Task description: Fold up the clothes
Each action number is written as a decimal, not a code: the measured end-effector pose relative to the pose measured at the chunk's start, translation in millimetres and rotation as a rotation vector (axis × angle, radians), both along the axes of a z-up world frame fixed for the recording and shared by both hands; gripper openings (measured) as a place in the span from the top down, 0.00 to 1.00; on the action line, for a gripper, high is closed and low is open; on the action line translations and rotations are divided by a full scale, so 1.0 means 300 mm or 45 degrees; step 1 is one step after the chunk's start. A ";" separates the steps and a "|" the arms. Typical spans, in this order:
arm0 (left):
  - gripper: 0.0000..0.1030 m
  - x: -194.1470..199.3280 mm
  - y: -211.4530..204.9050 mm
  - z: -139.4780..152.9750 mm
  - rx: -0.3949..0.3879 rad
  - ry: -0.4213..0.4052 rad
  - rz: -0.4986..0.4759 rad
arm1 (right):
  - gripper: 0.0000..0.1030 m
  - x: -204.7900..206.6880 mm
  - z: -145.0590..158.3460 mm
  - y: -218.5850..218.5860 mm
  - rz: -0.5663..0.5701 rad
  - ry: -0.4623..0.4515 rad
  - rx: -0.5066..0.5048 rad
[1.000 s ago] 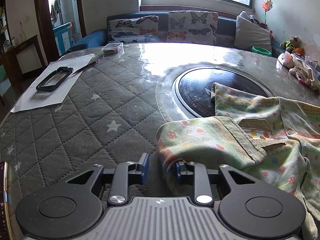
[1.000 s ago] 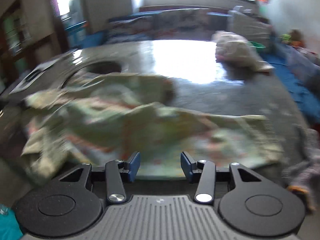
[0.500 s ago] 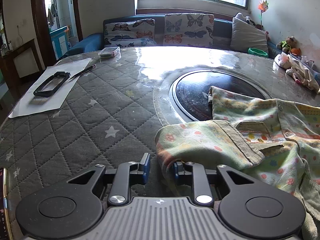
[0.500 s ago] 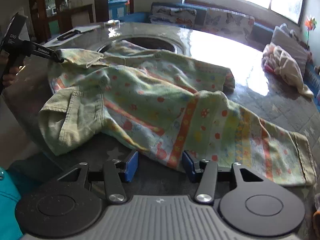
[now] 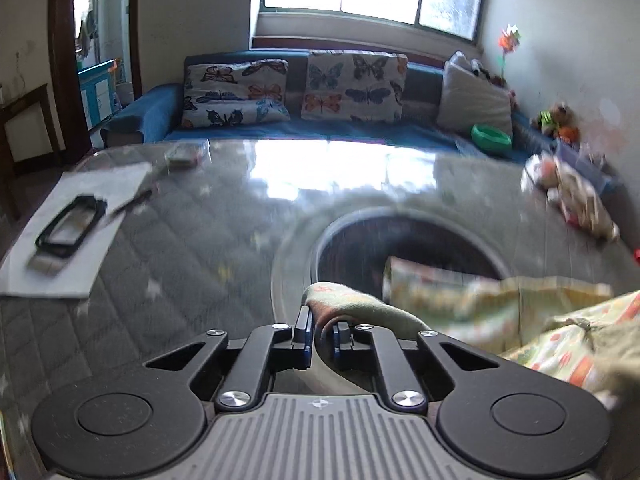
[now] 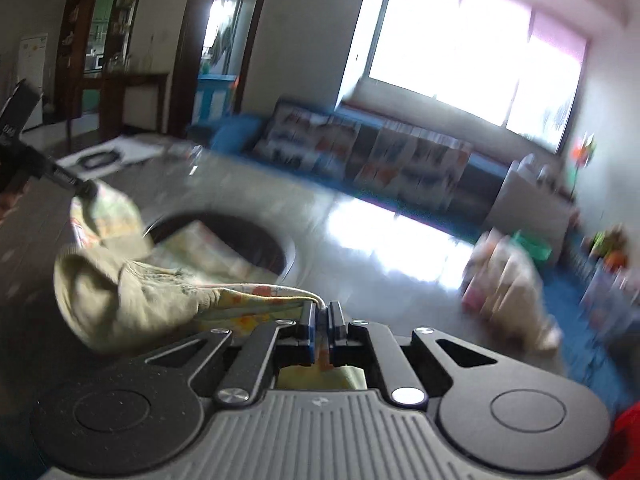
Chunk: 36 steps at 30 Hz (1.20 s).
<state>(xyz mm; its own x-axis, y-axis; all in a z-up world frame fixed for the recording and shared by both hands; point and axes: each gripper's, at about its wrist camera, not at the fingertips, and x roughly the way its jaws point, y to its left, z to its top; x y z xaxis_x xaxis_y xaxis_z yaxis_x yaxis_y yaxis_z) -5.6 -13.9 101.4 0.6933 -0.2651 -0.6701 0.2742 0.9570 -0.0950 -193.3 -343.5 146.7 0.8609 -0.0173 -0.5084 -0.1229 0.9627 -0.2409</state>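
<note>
A yellow-green floral child's shirt (image 5: 500, 312) hangs lifted above the round table (image 5: 200, 248). My left gripper (image 5: 323, 330) is shut on a bunched part of the shirt near its shoulder. In the right wrist view the same shirt (image 6: 132, 296) sags between both grippers. My right gripper (image 6: 322, 322) is shut on the shirt's thin hem edge. The left gripper's tip (image 6: 80, 188) shows far left there, holding the other end. Both views are motion-blurred.
A sheet of paper with a black frame (image 5: 68, 228) lies at the table's left. A small box (image 5: 184, 154) sits at the far edge. Another bundle of clothes (image 5: 572, 196) lies at the right. A dark round inset (image 5: 400, 240) marks the table's middle. A sofa (image 5: 320, 100) stands behind.
Both grippers closed on the shirt and lifted it off the table. The right gripper, open half a second ago, now pinches the hem. Both cameras tilted upward.
</note>
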 end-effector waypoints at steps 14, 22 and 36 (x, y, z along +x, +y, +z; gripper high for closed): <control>0.92 0.497 -0.025 0.409 -0.085 -0.170 0.174 | 0.96 0.561 0.334 -0.032 -0.068 -0.362 -0.097; 0.91 0.389 0.062 0.513 -0.089 -0.302 0.184 | 0.96 0.536 0.386 -0.026 0.018 -0.423 -0.140; 0.91 -0.050 0.176 -0.137 0.073 0.234 0.125 | 0.96 0.110 -0.208 0.228 0.410 0.267 -0.351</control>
